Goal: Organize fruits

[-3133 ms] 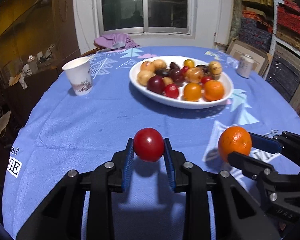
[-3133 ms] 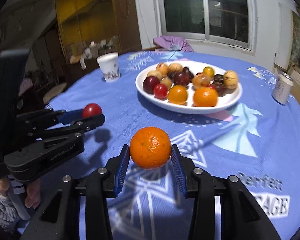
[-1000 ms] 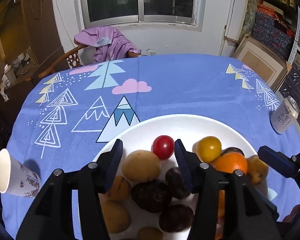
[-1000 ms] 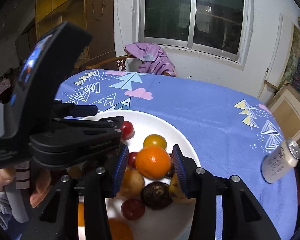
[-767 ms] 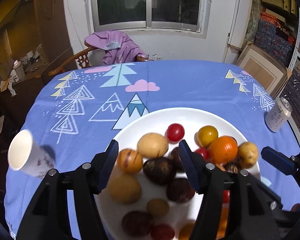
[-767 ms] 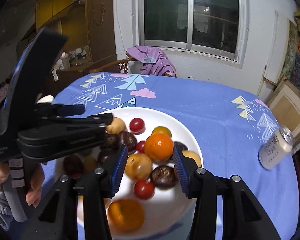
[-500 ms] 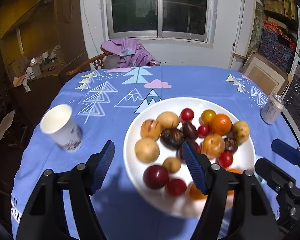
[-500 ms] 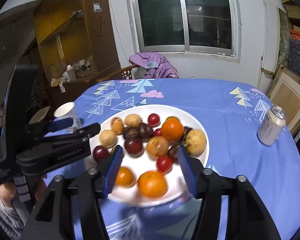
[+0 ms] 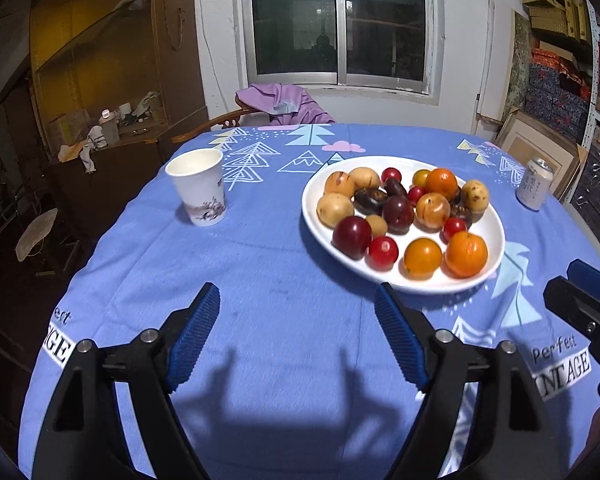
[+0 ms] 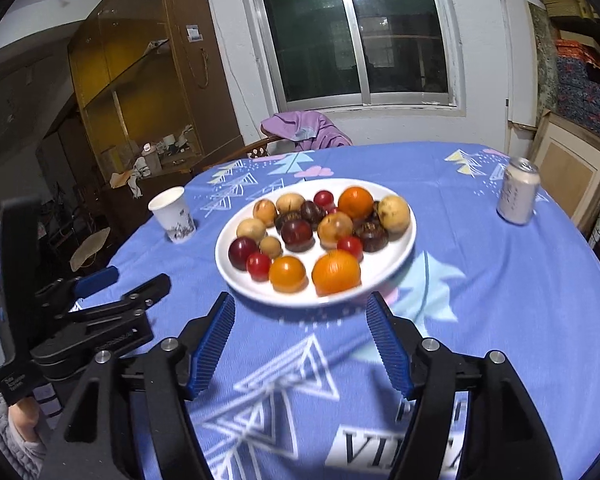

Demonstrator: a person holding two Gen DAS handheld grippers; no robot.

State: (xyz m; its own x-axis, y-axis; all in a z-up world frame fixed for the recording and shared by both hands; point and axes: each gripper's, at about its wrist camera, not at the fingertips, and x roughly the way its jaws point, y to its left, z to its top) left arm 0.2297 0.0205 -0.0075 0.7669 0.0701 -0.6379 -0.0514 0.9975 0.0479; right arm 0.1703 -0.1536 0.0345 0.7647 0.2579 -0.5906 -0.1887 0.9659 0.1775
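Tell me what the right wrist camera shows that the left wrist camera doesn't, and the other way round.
Only the right wrist view shows the whole left gripper from the side, jaws opening and empty, with a hand in a grey sleeve below it. Only the left wrist view shows the right gripper just as fingertips at its right edge. Both show the white plate of fruit, the paper cup, the can and the blue tablecloth.

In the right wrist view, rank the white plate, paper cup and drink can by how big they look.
1. White plate, clearly the largest.
2. Drink can and paper cup look about the same size. They sit at opposite sides of the fisheye picture, so I won't rank one above the other.
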